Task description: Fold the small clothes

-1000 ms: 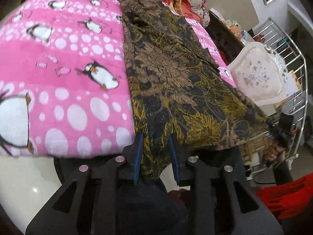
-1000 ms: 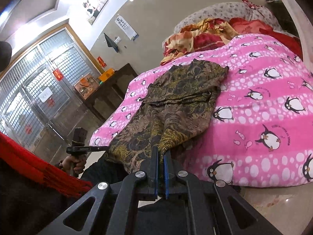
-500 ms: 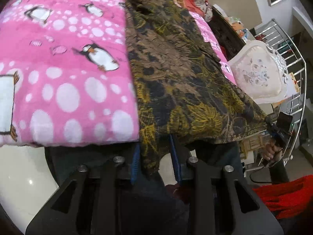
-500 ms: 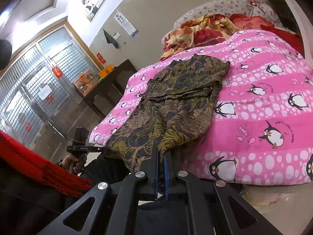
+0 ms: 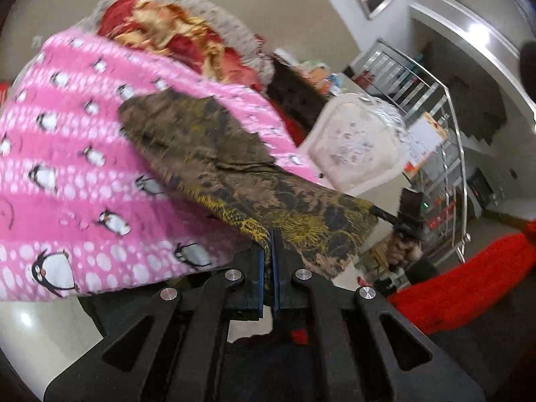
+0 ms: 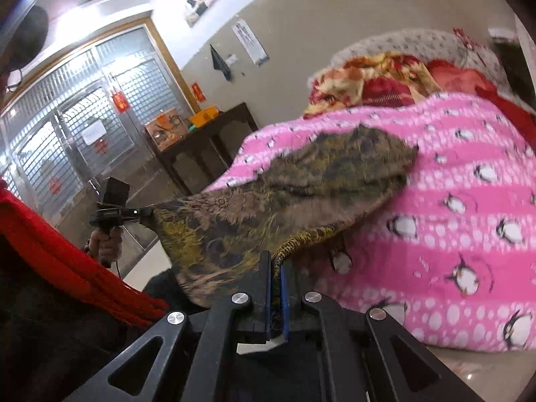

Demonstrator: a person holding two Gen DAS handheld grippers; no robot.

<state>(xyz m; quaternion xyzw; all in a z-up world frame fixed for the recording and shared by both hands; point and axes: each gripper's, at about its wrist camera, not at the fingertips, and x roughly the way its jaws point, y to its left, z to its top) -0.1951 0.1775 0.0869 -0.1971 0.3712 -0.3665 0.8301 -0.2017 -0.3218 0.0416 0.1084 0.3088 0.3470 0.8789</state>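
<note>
Pinching the near hem of the brown-and-gold patterned garment point(image 5: 234, 154), your left gripper point(image 5: 267, 234) has its 2 blue-lined fingers point(image 5: 260, 268) pressed together with a fold of the cloth between them. From that pinch, the garment runs up and away to the left onto the pink penguin blanket point(image 5: 67, 174), where its far end lies flat; the near part is lifted clear of the blanket and stretched taut toward the right. At that right corner, seen from the left wrist, your right gripper point(image 5: 385, 215) holds the cloth's edge, with your hand point(image 5: 400, 249) wrapped around its handle. The right wrist view gives the mirror arrangement: your right gripper point(image 6: 275, 261) is clamped on a gold-trimmed fold of the garment point(image 6: 301, 187), its 2 fingers point(image 6: 265, 281) nearly touching with fabric bunched between them. The cloth spreads leftward from there to your left gripper point(image 6: 147, 212), which grips the opposite corner well apart from the right one. Between the 2 grippers the hem hangs as a raised span, just in front of the blanket's edge point(image 6: 435, 221). Red fabric point(image 5: 469, 274) lies low at the right of the left wrist view, beside the metal rack point(image 5: 449, 140).
</note>
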